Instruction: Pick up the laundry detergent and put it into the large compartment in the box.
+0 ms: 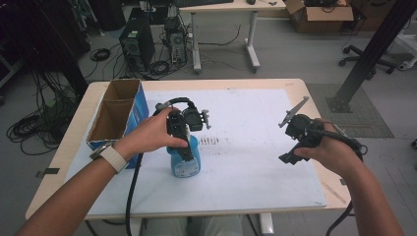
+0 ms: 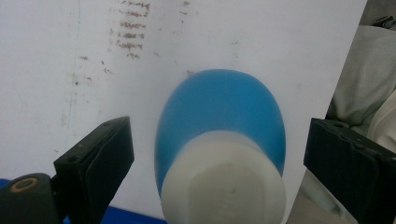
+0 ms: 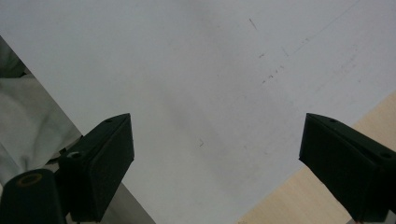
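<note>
A blue bottle (image 1: 186, 164) with a white cap stands upright on the white sheet (image 1: 246, 172), left of the table's middle. My left gripper (image 1: 184, 147) is held straight above it, pointing down. In the left gripper view the bottle's white cap (image 2: 224, 186) and blue shoulder (image 2: 219, 102) lie between the jaws of the left gripper (image 2: 219, 135), which stands open and clear of the bottle on both sides. My right gripper (image 1: 294, 147) hovers over the right part of the sheet, open, and in its own view the right gripper (image 3: 215, 126) has nothing between its jaws.
A cardboard box (image 1: 115, 115) with blue sides and two open compartments sits at the sheet's left edge, close behind my left hand. Dark smudges (image 1: 209, 141) mark the sheet's middle. The wooden table edge (image 3: 322, 196) lies near the right gripper. Desks, computers and cables stand on the floor beyond.
</note>
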